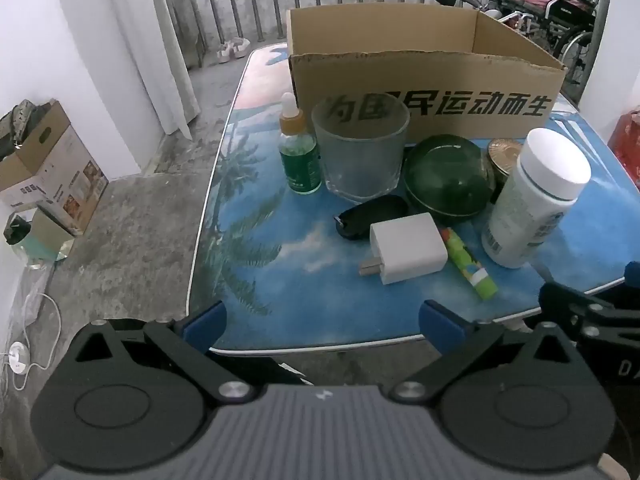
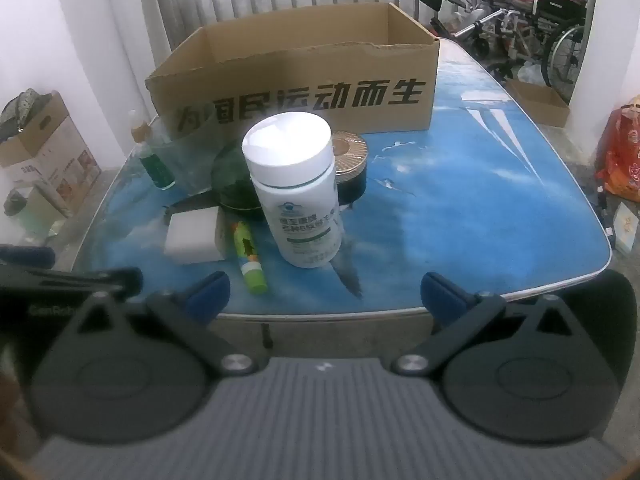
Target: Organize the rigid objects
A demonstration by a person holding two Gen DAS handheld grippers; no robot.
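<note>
Left gripper (image 1: 323,322) hangs over the near edge of the blue bench (image 1: 280,300), jaws spread wide and empty; right gripper (image 2: 325,290) likewise, jaws wide apart, nothing between them. On the bench, left to right in the left wrist view: green dropper bottle (image 1: 300,156), clear glass (image 1: 362,152), black oval case (image 1: 370,216) with white charger (image 1: 408,248) in front, green dome lid (image 1: 448,178), green tube (image 1: 470,264), gold-lidded tin (image 1: 505,156), white bottle (image 1: 532,200) upright. Open cardboard box (image 1: 424,92) stands behind the group.
</note>
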